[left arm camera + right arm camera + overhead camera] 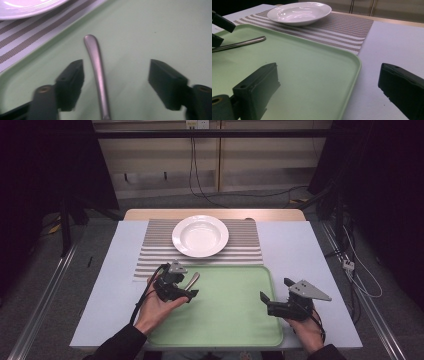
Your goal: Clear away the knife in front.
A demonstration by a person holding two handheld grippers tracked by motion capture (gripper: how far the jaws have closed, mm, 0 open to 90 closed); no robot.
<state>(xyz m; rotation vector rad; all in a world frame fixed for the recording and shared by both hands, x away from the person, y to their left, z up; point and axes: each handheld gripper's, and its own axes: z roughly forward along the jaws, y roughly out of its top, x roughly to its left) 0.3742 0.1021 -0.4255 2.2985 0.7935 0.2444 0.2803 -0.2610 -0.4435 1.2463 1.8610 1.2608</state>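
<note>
A metal utensil handle (96, 65) lies on the green tray (155, 27), its rounded end pointing toward the plate. My left gripper (116, 67) stands open around it, with the handle close to the left jaw and neither pad pressing on it. From above, the left gripper (189, 287) sits at the tray's (225, 320) far left corner with the handle (193, 279) sticking out. My right gripper (275, 289) is open and holds nothing, straddling the tray's right rim (357, 65). The right gripper view has its jaws (329, 72) wide apart.
A white deep plate (200, 236) rests on a striped placemat (150, 255) beyond the tray. The table (310, 265) has bare surface to the right of the tray and mat. The person's hands come in from the near edge.
</note>
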